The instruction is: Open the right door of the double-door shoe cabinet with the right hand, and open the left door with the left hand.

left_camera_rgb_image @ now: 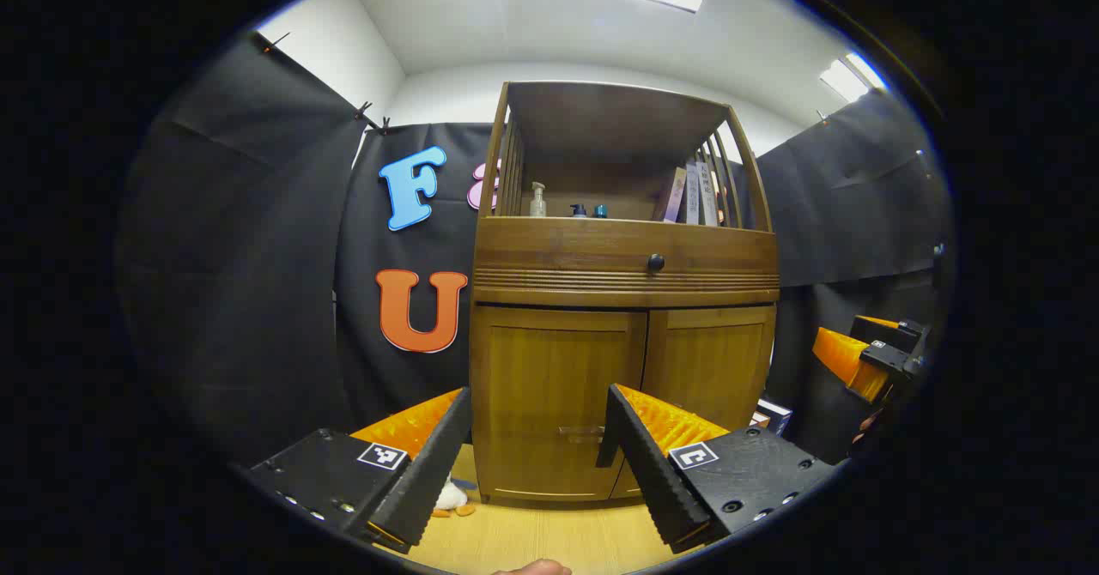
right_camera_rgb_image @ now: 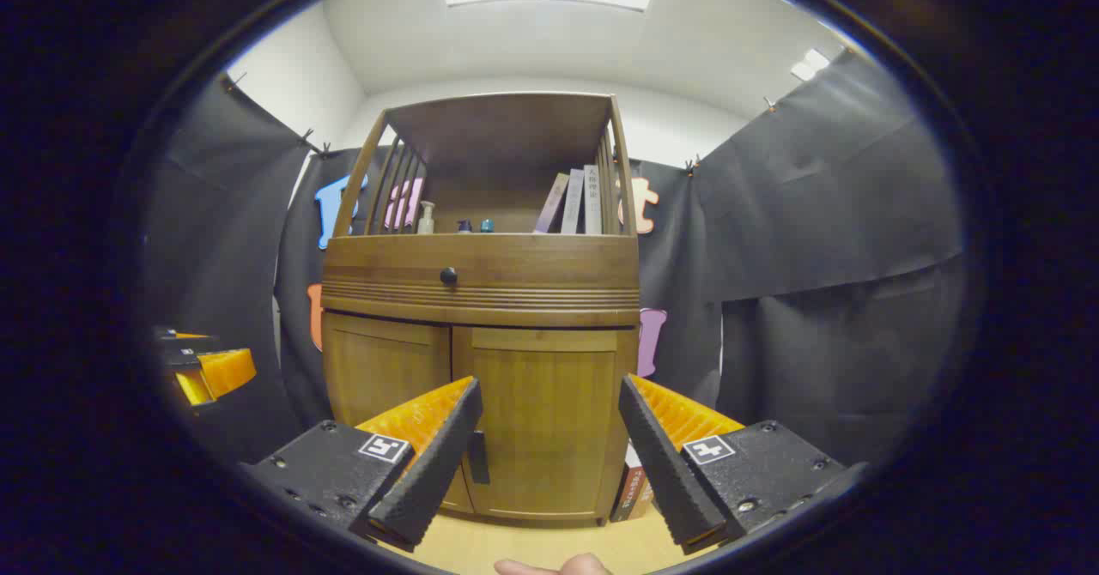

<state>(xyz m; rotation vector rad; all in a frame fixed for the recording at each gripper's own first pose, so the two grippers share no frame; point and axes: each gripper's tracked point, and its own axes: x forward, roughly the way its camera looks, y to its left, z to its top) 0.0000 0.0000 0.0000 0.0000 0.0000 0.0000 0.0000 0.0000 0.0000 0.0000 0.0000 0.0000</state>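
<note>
Both tongs, left tongs [left_camera_rgb_image: 537, 438] and right tongs [right_camera_rgb_image: 549, 438], gape wide and empty, short of the shoe cabinet [right_camera_rgb_image: 481, 369] with both doors shut; approach step, next the right tongs must reach the right door handle [right_camera_rgb_image: 478, 457] and pull.
</note>
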